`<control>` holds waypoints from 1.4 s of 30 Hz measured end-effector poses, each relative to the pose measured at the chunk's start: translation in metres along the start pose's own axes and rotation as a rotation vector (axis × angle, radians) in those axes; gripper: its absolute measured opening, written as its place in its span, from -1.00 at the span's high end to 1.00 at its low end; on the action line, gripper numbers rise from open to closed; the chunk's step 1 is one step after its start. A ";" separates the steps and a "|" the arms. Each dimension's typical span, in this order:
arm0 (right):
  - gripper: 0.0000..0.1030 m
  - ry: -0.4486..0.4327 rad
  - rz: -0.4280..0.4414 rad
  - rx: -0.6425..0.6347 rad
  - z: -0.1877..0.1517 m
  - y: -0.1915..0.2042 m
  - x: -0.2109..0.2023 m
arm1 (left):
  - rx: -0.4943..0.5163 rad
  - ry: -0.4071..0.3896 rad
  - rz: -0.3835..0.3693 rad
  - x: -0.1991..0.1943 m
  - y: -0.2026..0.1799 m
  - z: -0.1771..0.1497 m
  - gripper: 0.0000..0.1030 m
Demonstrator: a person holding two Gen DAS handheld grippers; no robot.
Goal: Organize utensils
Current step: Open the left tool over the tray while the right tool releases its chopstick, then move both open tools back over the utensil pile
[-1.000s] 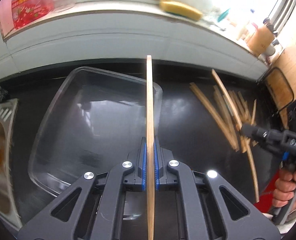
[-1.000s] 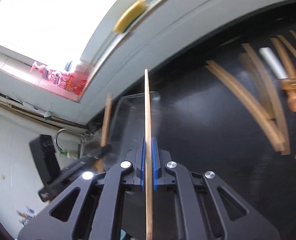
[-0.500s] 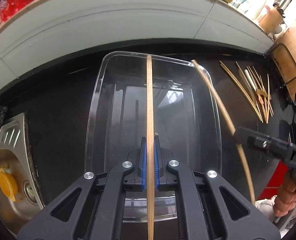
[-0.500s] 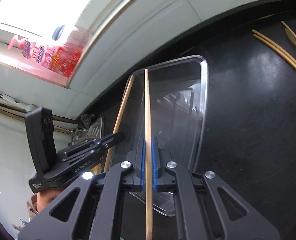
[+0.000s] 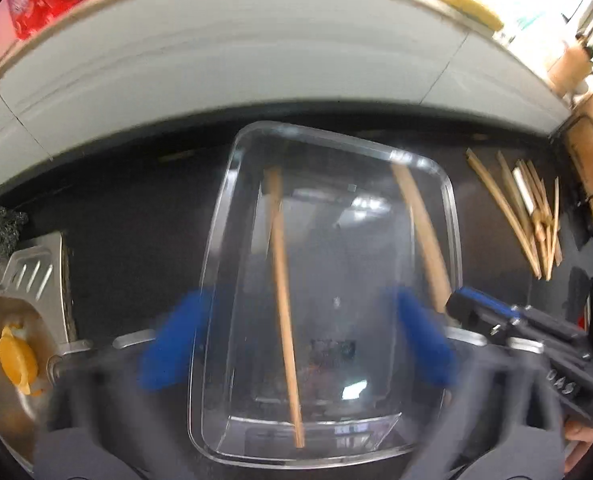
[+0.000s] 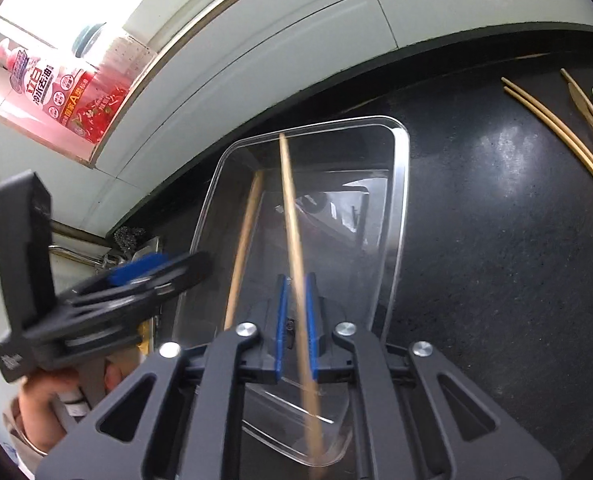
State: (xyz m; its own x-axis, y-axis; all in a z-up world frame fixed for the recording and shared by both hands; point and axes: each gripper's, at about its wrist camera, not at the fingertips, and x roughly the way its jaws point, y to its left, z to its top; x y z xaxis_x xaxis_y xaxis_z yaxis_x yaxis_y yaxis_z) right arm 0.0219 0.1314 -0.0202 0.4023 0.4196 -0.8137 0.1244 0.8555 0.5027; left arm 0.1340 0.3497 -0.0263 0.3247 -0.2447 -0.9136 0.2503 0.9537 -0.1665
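Note:
A clear plastic tray [image 5: 216, 240] sits on the black counter; it also shows in the right wrist view [image 6: 400, 216]. My left gripper [image 5: 296, 340] is wide open above it, its blue pads [image 5: 168, 344] blurred. A wooden chopstick [image 5: 282, 300] lies loose inside the tray. My right gripper [image 6: 296, 328] is open a little, and a second chopstick [image 6: 294, 240] is blurred and tilted between its pads, loose over the tray. This chopstick also shows in the left wrist view [image 5: 420, 232].
A pile of several wooden chopsticks [image 5: 524, 216] lies on the counter right of the tray; part of it shows in the right wrist view [image 6: 556, 136]. A steel sink [image 5: 12, 320] with a yellow strainer plug is on the left. A tiled wall runs behind.
Both grippers have opened over the tray. The left chopstick has dropped into the tray. The right chopstick has come loose and is tilting between the pads.

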 end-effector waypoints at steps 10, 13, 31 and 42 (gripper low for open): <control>-0.83 -0.142 -0.167 -0.203 -0.004 -0.007 -0.033 | -0.028 -0.109 0.033 -0.037 -0.006 0.005 -0.89; -0.83 -0.173 -0.247 -0.279 -0.014 -0.033 -0.051 | -0.025 -0.122 0.040 -0.038 -0.022 0.010 -0.89; -0.83 -0.279 -0.609 0.016 0.003 -0.310 -0.185 | 0.018 0.067 -0.102 0.076 -0.239 0.009 -0.89; -0.83 -0.232 -0.630 -0.033 0.029 -0.396 -0.204 | -0.038 0.105 0.022 0.143 -0.312 0.015 -0.89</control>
State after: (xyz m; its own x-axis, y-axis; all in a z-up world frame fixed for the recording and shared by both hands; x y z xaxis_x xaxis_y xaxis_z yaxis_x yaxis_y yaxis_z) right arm -0.0834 -0.3022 -0.0446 0.4467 -0.2352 -0.8632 0.3726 0.9261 -0.0595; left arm 0.1162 0.0145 -0.0989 0.2320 -0.2062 -0.9506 0.2092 0.9650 -0.1582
